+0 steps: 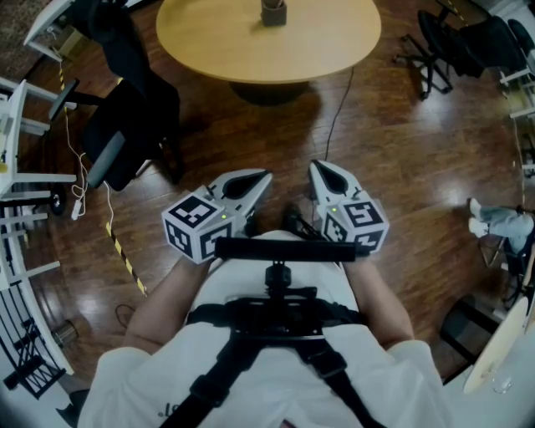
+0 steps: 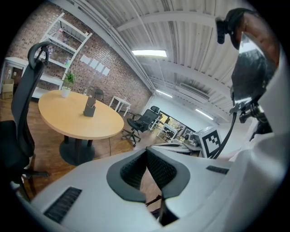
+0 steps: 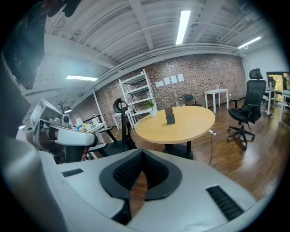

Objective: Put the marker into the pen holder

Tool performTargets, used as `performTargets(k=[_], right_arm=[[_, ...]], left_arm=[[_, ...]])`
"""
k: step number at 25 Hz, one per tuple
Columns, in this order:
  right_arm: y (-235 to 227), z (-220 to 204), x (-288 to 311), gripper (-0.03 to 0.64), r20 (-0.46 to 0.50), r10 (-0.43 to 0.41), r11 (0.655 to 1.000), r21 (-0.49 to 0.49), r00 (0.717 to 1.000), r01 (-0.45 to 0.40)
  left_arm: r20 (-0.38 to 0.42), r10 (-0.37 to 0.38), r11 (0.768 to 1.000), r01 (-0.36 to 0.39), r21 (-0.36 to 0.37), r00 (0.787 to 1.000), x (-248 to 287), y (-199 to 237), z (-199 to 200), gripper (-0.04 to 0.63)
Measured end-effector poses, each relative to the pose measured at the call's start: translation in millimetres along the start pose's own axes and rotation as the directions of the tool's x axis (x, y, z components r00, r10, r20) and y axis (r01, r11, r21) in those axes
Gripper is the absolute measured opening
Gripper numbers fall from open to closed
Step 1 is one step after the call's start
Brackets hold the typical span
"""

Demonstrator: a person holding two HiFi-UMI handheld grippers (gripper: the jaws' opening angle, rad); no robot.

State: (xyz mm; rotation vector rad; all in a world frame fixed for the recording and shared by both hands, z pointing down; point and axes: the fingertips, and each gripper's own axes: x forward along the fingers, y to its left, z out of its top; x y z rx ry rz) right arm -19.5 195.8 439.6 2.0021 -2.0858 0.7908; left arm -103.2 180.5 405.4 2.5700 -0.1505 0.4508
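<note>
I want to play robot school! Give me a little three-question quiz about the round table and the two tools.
1. True or false: the pen holder stands on the round table.
2. Pick one: the right tool is A) shut with nothing in it, B) holding a marker, C) wide open.
3. Fill the gap: the left tool has its jaws ____ (apart or together).

Key: 1 true; 2 A; 3 together.
</note>
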Motion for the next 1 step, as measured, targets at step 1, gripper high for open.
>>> performTargets(k=[1], right_arm=[[-0.5,0.0,0.3,-0.002,-0.001,0.001,1.0,0.003,1.0,-0.001]], left_arm=[[-0.002,-0.001,1.0,0.001,0.001,1.0,0.7,-0.1,0.5,-0.003]])
